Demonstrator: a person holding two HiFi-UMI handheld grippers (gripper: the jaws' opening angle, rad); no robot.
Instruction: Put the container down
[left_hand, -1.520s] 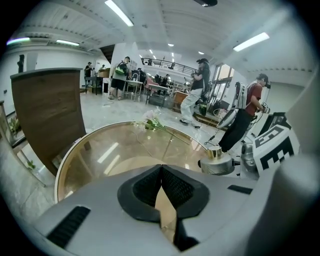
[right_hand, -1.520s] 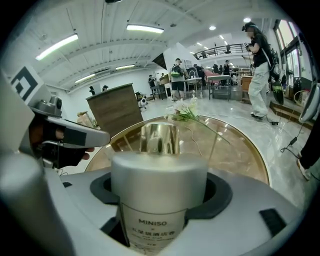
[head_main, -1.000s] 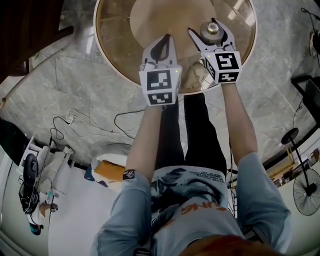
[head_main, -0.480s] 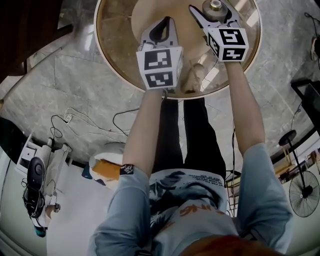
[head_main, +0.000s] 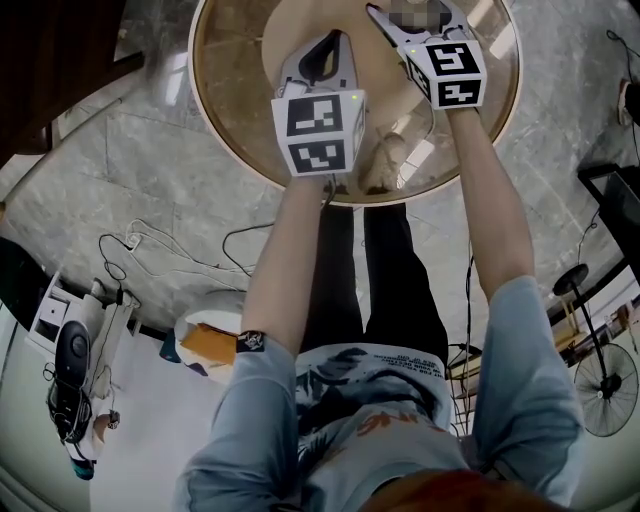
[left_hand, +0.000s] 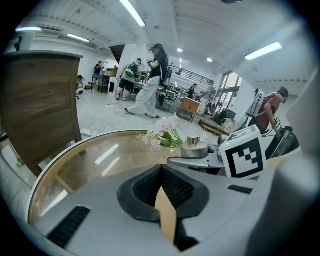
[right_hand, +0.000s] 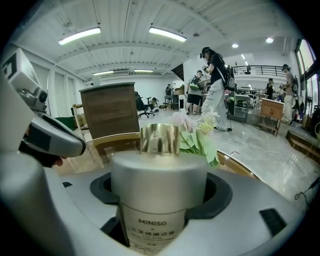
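The container is a grey cylindrical bottle with a gold cap and a white label. My right gripper is shut on it and holds it upright. In the head view the right gripper is over the far part of the round glass table, and a mosaic patch covers the container there. The left gripper view shows the container held above the tabletop, beside artificial flowers. My left gripper hovers over the table's near middle. Its jaws are shut with nothing between them.
The flowers lie on the table just beyond the container. A wooden cabinet stands to the table's left. Cables run across the stone floor, and a fan stands at the right. People walk in the hall behind.
My right gripper has carried the container farther out over the table, toward its far side. The left gripper has shifted only slightly forward and stays shut.
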